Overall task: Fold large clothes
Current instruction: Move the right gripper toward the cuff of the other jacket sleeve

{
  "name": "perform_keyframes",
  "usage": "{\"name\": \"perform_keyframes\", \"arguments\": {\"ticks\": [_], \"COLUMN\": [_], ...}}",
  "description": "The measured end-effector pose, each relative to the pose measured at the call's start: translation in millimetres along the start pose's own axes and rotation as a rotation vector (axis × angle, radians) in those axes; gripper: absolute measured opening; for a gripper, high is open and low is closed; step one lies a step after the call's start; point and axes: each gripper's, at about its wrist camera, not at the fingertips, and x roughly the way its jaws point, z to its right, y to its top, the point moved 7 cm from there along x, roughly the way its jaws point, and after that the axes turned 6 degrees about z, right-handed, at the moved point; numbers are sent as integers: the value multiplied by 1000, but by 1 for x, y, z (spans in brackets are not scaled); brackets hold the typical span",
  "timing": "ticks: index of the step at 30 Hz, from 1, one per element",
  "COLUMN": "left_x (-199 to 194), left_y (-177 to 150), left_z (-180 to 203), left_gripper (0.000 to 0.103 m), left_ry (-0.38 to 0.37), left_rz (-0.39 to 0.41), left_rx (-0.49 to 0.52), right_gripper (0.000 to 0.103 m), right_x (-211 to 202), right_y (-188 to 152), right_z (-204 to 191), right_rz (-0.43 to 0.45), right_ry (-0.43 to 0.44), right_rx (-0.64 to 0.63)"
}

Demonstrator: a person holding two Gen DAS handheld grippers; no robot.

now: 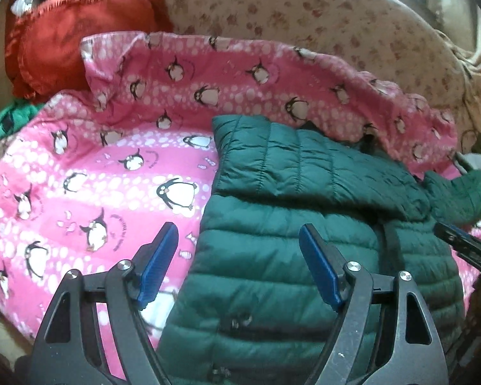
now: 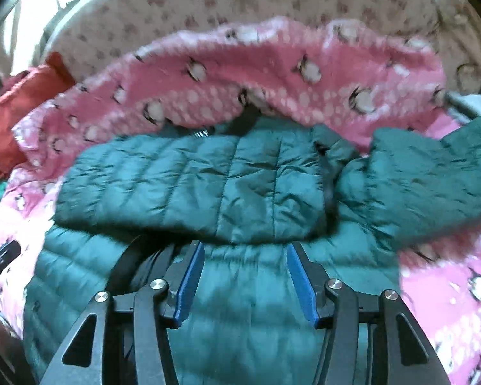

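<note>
A dark green quilted puffer jacket (image 1: 272,256) lies on a pink penguin-print blanket (image 1: 80,176). One sleeve (image 1: 304,160) is folded across its chest; the other sleeve (image 1: 461,192) sticks out to the right. My left gripper (image 1: 237,237) is open and empty, over the jacket's left edge. In the right wrist view the jacket (image 2: 240,304) fills the middle, with the folded sleeve (image 2: 192,186) across it. My right gripper (image 2: 245,253) is open and empty, just above the jacket's body below the folded sleeve. The right gripper's tip also shows in the left wrist view (image 1: 465,243).
A red cushion (image 1: 73,38) lies at the back left. A cream floral sheet (image 1: 304,16) covers the bed behind the blanket. Green cloth (image 1: 12,118) sits at the far left. The blanket's far edge (image 2: 272,73) is bunched up behind the jacket.
</note>
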Motion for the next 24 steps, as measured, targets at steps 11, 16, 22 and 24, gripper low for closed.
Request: {"name": "perform_keyframes", "arguments": {"ticks": [11,16,22,24], "left_x": [-49,-52,-35,-27], "left_y": [-13,-20,-28,-31], "left_z": [20,20,33,38], "left_gripper": [79,79,79,79], "left_ry": [-30,-37,-89,-86], "left_rz": [48,39,-1,-12], "left_rx": [83,56,22,50], "right_gripper": [52,56,56,56], "right_x": [-114,-120,-89,-81], "right_y": [-33,-49,-65,-68], "right_z": [-15,-36,-63,-70], "right_rz": [65,100,124,127], "right_ry": [-39,-61,-4,27], "right_rx": [-188,-351,-369,-336]}}
